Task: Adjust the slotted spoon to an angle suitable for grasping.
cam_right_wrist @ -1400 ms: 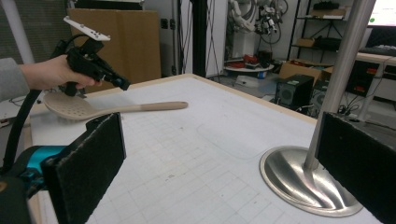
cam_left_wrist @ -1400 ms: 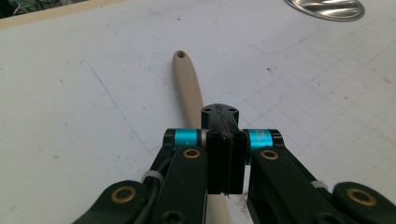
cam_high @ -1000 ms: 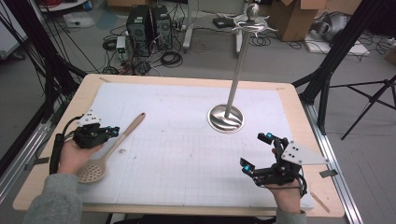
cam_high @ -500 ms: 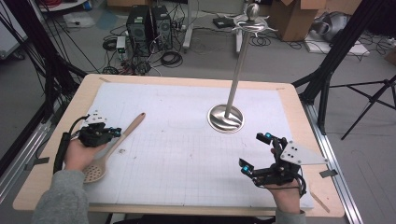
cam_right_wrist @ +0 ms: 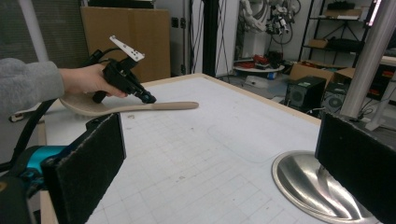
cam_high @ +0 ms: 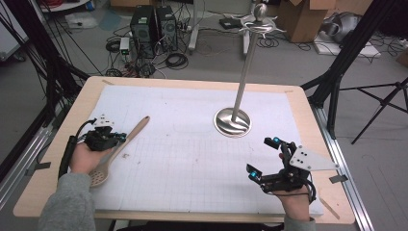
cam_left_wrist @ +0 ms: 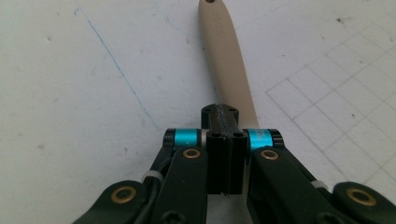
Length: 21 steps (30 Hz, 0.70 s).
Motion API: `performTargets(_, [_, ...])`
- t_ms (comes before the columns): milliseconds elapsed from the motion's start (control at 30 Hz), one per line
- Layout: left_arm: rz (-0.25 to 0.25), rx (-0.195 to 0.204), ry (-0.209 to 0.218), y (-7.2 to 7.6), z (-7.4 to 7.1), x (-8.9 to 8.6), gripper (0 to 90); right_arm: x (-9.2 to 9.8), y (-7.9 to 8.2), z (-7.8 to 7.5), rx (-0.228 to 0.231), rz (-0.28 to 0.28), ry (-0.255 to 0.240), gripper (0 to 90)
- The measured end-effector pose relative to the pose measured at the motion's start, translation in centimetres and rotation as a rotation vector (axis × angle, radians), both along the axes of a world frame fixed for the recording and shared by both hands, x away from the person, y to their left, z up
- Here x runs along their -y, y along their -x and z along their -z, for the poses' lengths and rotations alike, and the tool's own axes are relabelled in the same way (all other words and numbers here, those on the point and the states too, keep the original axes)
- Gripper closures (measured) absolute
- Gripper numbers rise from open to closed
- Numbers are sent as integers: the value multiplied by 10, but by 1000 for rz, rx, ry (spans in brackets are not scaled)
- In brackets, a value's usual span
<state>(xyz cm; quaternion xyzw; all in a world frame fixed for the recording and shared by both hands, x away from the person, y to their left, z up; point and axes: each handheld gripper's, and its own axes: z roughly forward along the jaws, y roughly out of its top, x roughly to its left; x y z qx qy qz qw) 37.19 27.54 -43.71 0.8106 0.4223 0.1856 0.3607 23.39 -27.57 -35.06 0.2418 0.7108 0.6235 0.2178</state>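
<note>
A pale wooden slotted spoon (cam_high: 115,151) lies diagonally on the table's left side.

Over the last second the left gripper (cam_high: 117,138) moves in toward the wooden slotted spoon (cam_high: 119,150) at the near-left of the table. A second ago its jaws stand spread just left of the handle; now, in the left gripper view, they (cam_left_wrist: 224,140) are pressed together on the handle (cam_left_wrist: 227,65). The left hand (cam_high: 86,156) shifts slightly nearer and to the left with it, its grey sleeve (cam_high: 67,202) reaching farther into the high view. In the right gripper view the spoon's handle end (cam_right_wrist: 184,105) sits slightly off the white mat.
</note>
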Motion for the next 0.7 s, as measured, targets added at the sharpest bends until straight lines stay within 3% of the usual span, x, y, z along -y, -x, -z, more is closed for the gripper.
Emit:
performTargets(367, [61, -7, 1, 1, 0, 4, 895, 2, 0, 0, 0, 2, -8, 7])
performTargets(700, [131, -32, 30, 4, -3, 9, 895, -1, -1, 1, -4, -1, 1, 7])
